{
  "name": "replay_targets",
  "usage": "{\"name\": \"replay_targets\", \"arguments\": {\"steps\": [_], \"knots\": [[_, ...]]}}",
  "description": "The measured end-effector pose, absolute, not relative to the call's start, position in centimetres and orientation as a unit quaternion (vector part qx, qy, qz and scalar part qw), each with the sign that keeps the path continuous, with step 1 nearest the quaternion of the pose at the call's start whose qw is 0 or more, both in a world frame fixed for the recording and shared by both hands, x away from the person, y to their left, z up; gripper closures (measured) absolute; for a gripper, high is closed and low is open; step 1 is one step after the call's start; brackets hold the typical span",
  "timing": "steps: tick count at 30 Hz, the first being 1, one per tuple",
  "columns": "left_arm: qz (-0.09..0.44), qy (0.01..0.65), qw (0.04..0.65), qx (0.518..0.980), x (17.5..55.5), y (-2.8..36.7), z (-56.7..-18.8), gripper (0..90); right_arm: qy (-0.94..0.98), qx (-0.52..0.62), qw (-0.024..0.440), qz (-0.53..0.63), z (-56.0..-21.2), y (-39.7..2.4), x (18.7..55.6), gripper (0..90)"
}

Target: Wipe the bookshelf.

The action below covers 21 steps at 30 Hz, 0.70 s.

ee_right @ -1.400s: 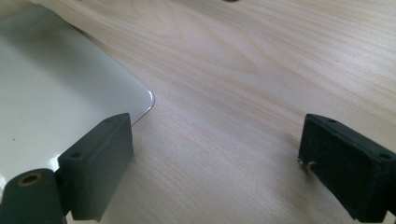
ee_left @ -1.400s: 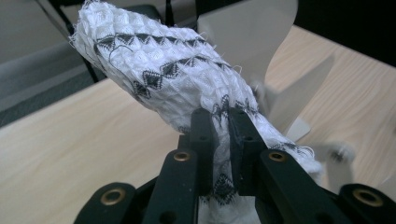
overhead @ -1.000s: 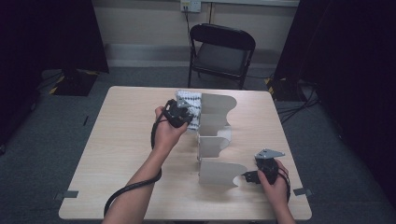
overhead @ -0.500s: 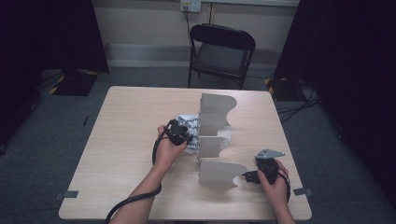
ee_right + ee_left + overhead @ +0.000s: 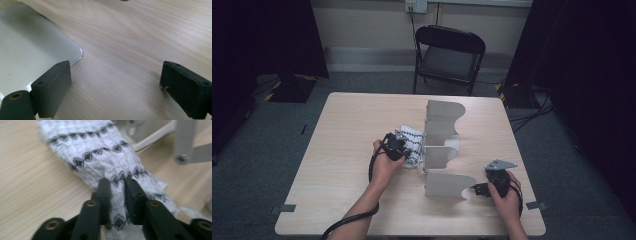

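High view: one patterned cloth [image 5: 412,142], apparently three dividers [image 5: 443,185]

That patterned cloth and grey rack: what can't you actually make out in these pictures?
- Cloth: left gripper view, near end hidden behind the left gripper, far end cut off by the top edge; high view, partly covered by the hand.
- Rack: left gripper view, blurred and cut off at the top right corner.
- Right gripper: its own view, jaws cut off at the bottom edge.
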<state>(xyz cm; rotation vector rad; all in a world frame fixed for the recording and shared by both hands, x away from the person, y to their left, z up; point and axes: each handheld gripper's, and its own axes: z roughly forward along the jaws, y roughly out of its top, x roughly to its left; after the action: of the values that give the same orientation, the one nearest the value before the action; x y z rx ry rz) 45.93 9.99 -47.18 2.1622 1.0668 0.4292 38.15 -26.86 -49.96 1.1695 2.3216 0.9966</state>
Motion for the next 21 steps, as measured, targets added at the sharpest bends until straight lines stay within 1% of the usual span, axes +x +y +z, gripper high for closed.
{"name": "replay_targets", "arguments": {"steps": [4,6,8,9,11,13,14,16,17,18,19,21], "knots": [[0.180,0.420,0.349,0.819,45.9,10.9,-46.4,67.5,0.821,0.413,0.178,0.352,-50.0,-26.9,38.1,9.1],[0.192,0.417,0.359,0.813,45.9,10.9,-45.8,67.5,0.821,0.413,0.178,0.352,-50.0,-26.9,38.1,9.1],[0.198,0.423,0.383,0.797,46.1,10.5,-45.2,63.9,0.821,0.413,0.178,0.352,-50.0,-26.9,38.2,9.1],[0.196,0.411,0.386,0.802,46.2,10.2,-45.1,63.6,0.821,0.413,0.178,0.352,-50.0,-26.9,38.2,9.1],[0.193,0.403,0.395,0.803,46.4,9.4,-45.4,57.9,0.821,0.413,0.178,0.352,-50.0,-26.9,38.1,9.1],[0.197,0.400,0.386,0.808,46.7,8.9,-46.1,50.9,0.821,0.413,0.178,0.352,-50.0,-26.9,38.1,9.1],[0.197,0.399,0.381,0.810,46.8,8.6,-46.6,50.2,0.821,0.413,0.178,0.352,-50.0,-26.9,38.1,9.1],[0.185,0.404,0.378,0.812,47.0,8.3,-47.5,50.0,0.821,0.413,0.178,0.352,-50.0,-26.9,38.1,9.1],[0.186,0.398,0.365,0.821,47.0,8.3,-47.9,50.1,0.821,0.413,0.178,0.352,-50.0,-26.9,38.2,9.1],[0.179,0.402,0.357,0.824,46.9,8.3,-48.2,53.2,0.821,0.413,0.178,0.352,-50.0,-26.9,38.1,9.1],[0.176,0.400,0.351,0.828,46.8,8.4,-48.7,58.3,0.821,0.413,0.178,0.352,-50.0,-26.9,38.1,9.1],[0.172,0.403,0.358,0.824,46.6,8.8,-48.7,62.6,0.821,0.413,0.178,0.352,-50.0,-26.9,38.1,9.1]]}}
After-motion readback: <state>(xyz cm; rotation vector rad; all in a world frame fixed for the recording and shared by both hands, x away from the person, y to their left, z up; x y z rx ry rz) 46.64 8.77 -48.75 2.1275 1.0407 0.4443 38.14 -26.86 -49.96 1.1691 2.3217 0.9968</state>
